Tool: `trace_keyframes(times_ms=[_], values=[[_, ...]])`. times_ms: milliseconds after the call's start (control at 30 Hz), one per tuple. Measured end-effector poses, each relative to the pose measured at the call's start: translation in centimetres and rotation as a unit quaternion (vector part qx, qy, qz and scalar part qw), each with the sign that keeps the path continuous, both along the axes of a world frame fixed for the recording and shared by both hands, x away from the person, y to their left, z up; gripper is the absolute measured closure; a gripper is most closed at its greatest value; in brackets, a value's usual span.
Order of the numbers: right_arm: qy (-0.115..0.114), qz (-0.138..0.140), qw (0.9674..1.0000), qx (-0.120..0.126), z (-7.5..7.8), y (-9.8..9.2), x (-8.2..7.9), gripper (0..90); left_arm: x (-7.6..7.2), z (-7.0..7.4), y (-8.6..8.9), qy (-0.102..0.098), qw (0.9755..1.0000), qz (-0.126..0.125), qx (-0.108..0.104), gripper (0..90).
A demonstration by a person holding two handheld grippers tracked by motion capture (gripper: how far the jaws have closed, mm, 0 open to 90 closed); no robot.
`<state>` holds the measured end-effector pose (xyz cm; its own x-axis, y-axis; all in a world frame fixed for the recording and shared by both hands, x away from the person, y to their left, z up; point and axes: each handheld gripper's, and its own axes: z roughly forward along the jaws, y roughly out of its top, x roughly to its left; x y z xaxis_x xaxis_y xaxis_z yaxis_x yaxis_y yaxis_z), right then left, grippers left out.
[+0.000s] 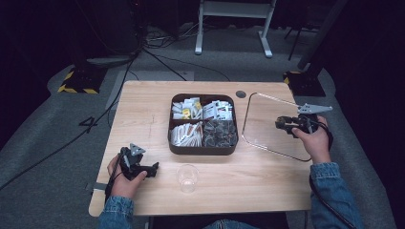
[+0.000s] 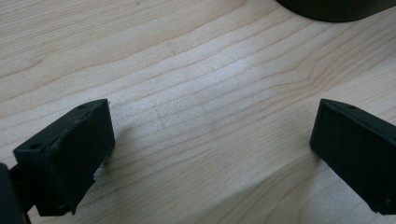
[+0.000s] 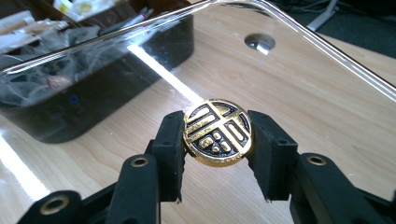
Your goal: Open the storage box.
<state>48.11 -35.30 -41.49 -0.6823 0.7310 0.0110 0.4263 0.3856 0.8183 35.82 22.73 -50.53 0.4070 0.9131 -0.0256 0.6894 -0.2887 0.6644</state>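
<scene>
Right gripper (image 3: pixel 217 133) seen clamped on round gold-and-black knob (image 3: pixel 218 132), jaws part closed, one on either side of the disc. Knob evidently the handle of clear lid (image 1: pixel 274 125), held over right part of wooden table (image 1: pixel 143 109), just right of dark four-compartment tray (image 1: pixel 203 125); far edge of lid appeared raised. Left gripper (image 2: pixel 205 154) parked on table at near left, jaws wide apart with bare wood between, nothing held. Clear plastic cup (image 1: pixel 187 178) standing near front edge, between the two hands.

Judged step: carrying lid by its knob, probably toward or away from tray. Best done slowly with knob squeezed squarely across its width, lid kept level so it cannot pivot in the jaws. Best also kept clear of tray rim and cup.

Hard to read: lid outline mostly glare and thin edge, so contact of near edge with table not determinable. Tray contents visible as white sachets and dark packets, labels illegible. Knob stem hidden beneath disc. Round hole (image 1: pixel 240 94) in tabletop beyond lid, purpose unclear.
</scene>
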Motion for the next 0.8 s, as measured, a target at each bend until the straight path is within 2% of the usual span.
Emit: trace_keyframes(times_ms=[467, 800], values=[[0.022, -0.023, 0.9994, -0.015, -2.4, -1.0, 0.5, 58.9, 0.2, 0.0, 0.0, 0.0, 1.0, -0.009, 0.0, 0.2], [0.035, -0.026, 0.9987, -0.026, -4.4, -1.0, 1.1, 58.9, 0.3, 0.0, 0.0, 0.0, 0.9999, -0.011, 0.0, 0.2]])
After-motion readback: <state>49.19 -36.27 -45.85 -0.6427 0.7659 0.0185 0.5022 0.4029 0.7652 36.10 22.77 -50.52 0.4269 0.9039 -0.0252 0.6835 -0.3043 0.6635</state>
